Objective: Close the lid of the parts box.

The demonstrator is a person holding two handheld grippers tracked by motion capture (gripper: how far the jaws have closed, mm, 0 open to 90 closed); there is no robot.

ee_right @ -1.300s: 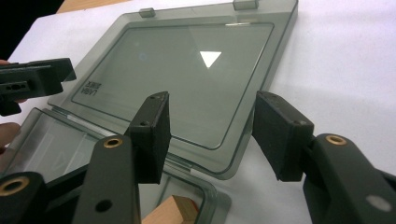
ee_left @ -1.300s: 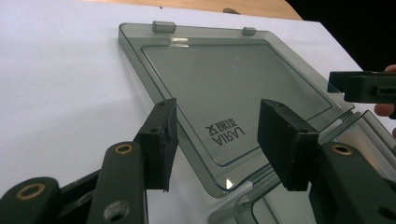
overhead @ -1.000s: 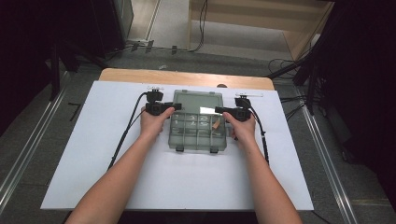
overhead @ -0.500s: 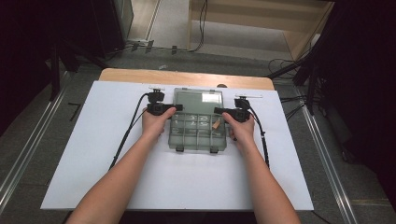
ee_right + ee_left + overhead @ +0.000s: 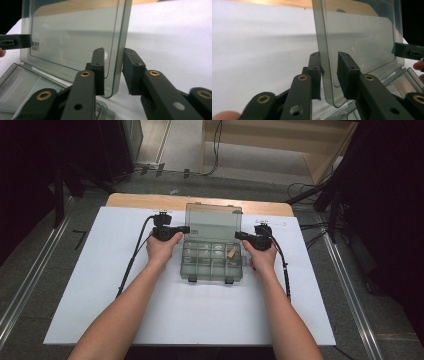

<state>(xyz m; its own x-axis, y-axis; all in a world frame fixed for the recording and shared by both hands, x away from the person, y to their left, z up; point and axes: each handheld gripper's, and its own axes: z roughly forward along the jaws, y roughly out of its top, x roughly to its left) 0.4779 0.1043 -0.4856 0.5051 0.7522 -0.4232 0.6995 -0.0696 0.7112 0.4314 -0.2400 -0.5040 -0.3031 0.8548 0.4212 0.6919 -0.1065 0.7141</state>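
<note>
A clear grey compartment box [image 5: 212, 265] sits mid-table with its lid [image 5: 214, 222] raised. A small tan piece [image 5: 231, 254] lies in a right-hand compartment. My left gripper [image 5: 187, 229] reaches the lid's left edge, my right gripper [image 5: 238, 236] its right edge. In the left gripper view the lid [image 5: 359, 37] runs between the jaws of my left gripper [image 5: 329, 62]; one pad touches it and a gap shows at the other. The right gripper view has my right gripper [image 5: 113, 58] straddling the lid [image 5: 75, 37] the same way, with a gap on one side. Both are open.
The box rests on a white sheet [image 5: 100, 285] covering a wooden table [image 5: 145, 199]. Black cables [image 5: 132, 260] trail from both grippers toward the near edge. Metal rails and dark equipment flank the table; a wooden crate [image 5: 280, 145] stands beyond it.
The lid's top edge shows higher in the high view than a second ago, so the lid has swung. Both grippers have shifted slightly away from me with it.
</note>
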